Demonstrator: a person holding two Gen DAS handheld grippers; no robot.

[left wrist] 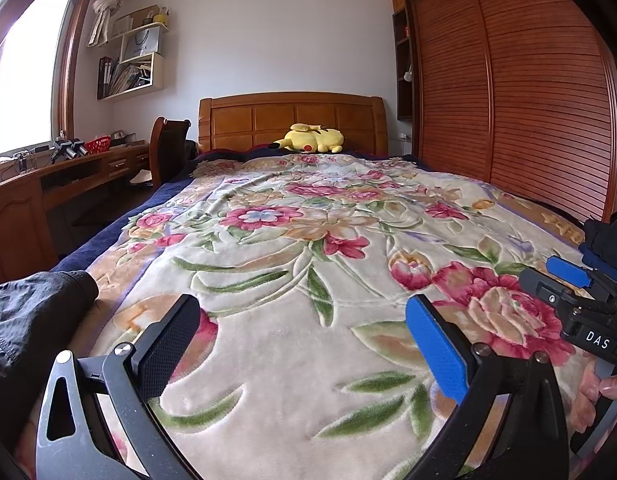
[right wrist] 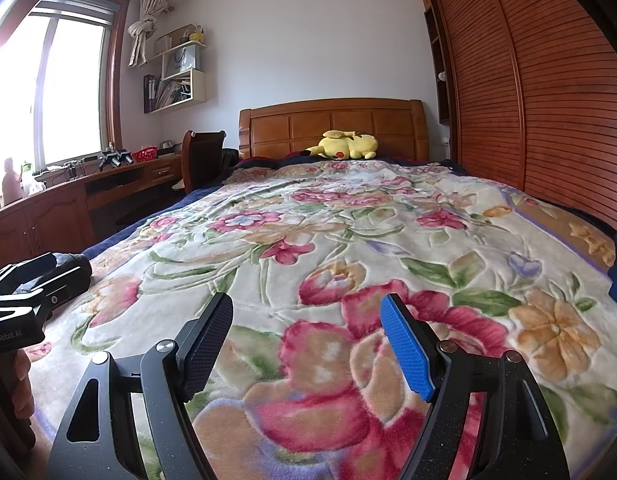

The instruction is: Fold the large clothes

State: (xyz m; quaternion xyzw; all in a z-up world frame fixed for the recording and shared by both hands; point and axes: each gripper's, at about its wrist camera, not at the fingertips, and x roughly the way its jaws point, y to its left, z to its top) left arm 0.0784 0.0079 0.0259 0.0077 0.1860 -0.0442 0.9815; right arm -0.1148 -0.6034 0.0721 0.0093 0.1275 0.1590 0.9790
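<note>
Grippers hovered side by side over a floral plush blanket (left wrist: pixel 292 216) spread across the wooden bed. Nothing lay between the wide-spread jaws of the left gripper (left wrist: pixel 304 344) or the right gripper (right wrist: pixel 306 346). Dark crumpled clothing (left wrist: pixel 32 312) lay at the blanket's near left edge, just beside the left gripper; more dark and blue fabric (left wrist: pixel 604 236) sat at the right edge. At the wooden headboard (left wrist: pixel 292 120) rested a yellow plush toy (left wrist: pixel 312 138).

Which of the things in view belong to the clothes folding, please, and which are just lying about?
For the job:
- dark garment at the bed's left edge
- dark clothes at the right edge
- left tool, open
- right tool, open

Just lying about:
- floral blanket
- yellow plush toy
- red basket on the desk
- chair
</note>
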